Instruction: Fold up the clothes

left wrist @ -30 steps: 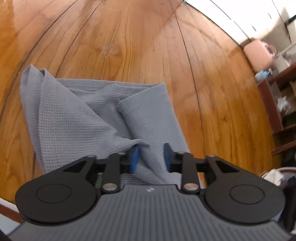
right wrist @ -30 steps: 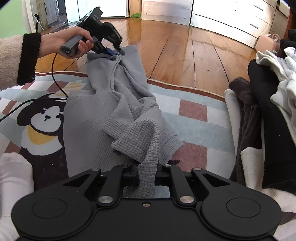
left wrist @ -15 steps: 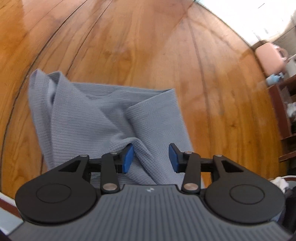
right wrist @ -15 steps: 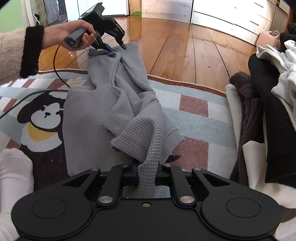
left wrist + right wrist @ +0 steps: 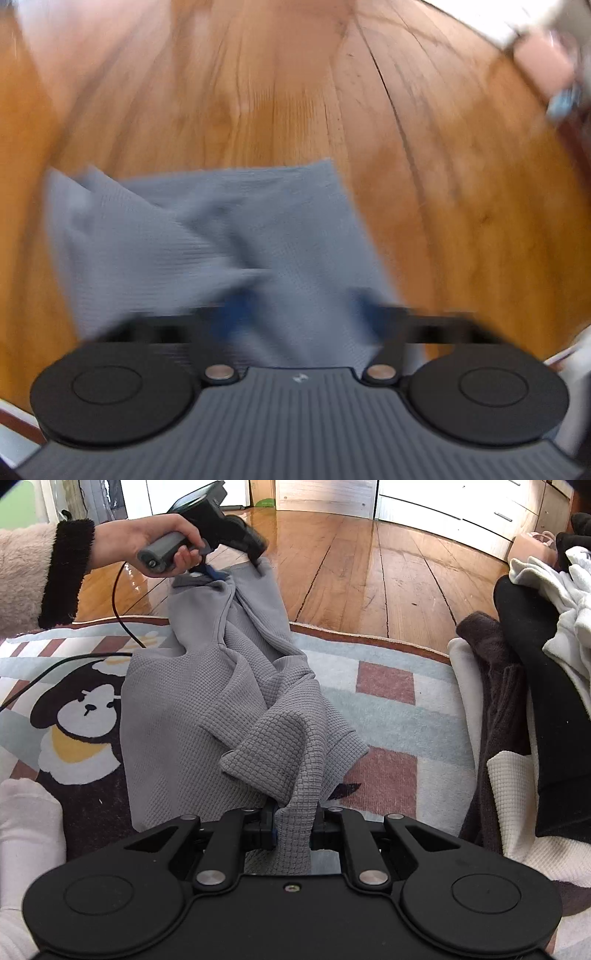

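Looking past my right gripper, I see the rug end in a brown edge, with bare wood floor wide open behind it. A pile of clothes crowds the right side, and the black cable lies across the rug on the left.

The grey shirt lies long and rumpled, its near part on the rug and its far end out on the wood. It has a bumpy waffle weave and twisted folds down the middle.

My right gripper is pinched tight on a bunched strip of the shirt's near end. My left gripper has just been opening over the far end; its blue pads stand apart with cloth between them. That view is blurry.
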Tool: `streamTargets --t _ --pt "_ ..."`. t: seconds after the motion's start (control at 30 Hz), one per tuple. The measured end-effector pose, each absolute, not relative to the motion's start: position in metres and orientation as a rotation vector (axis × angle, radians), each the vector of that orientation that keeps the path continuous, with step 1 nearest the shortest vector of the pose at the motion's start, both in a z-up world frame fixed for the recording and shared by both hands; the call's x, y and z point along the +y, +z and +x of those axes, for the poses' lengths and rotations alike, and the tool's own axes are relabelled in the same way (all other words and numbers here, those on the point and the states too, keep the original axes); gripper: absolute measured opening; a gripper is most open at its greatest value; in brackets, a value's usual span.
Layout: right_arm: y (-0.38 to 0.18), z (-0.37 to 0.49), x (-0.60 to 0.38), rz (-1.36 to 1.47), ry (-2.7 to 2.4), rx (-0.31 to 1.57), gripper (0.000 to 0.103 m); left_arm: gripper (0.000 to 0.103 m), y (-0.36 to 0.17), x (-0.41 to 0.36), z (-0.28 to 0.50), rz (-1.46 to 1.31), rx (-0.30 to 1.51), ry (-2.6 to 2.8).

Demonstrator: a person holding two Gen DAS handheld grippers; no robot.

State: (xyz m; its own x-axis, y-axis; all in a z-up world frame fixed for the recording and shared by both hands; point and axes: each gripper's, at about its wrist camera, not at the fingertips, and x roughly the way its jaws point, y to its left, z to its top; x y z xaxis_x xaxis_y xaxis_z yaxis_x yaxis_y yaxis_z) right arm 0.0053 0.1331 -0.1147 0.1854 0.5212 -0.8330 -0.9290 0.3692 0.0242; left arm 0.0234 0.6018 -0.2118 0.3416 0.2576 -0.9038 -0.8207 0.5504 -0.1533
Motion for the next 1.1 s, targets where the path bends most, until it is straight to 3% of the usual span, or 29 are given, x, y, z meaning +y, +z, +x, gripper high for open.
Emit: streamTargets --t 0.03,0.23,0.63,0.9,1.1 --pt "-0.115 0.005 0.133 -0.565 1.101 0.878 0.015 0.002 -0.213 0.601 0.021 -0.672 0.976 0.763" --pt "-0.116 0.007 0.134 -0.57 1.102 0.869 0.015 0.002 -0.198 0.6 -0.023 -0.756 0.831 0.686" --pt "-0.1 0.004 0.129 -0.552 1.084 0.764 0.014 0.002 -0.07 0.559 -0.134 -0.594 0.504 0.636" --pt "-0.075 0.002 0.109 -0.427 1.105 0.754 0.012 0.003 -0.131 0.557 -0.229 -0.773 0.658 0.803" --pt "-0.09 0.002 0.116 -0.473 1.092 0.782 0.012 0.004 -0.173 0.57 -0.278 -0.839 0.793 0.961"
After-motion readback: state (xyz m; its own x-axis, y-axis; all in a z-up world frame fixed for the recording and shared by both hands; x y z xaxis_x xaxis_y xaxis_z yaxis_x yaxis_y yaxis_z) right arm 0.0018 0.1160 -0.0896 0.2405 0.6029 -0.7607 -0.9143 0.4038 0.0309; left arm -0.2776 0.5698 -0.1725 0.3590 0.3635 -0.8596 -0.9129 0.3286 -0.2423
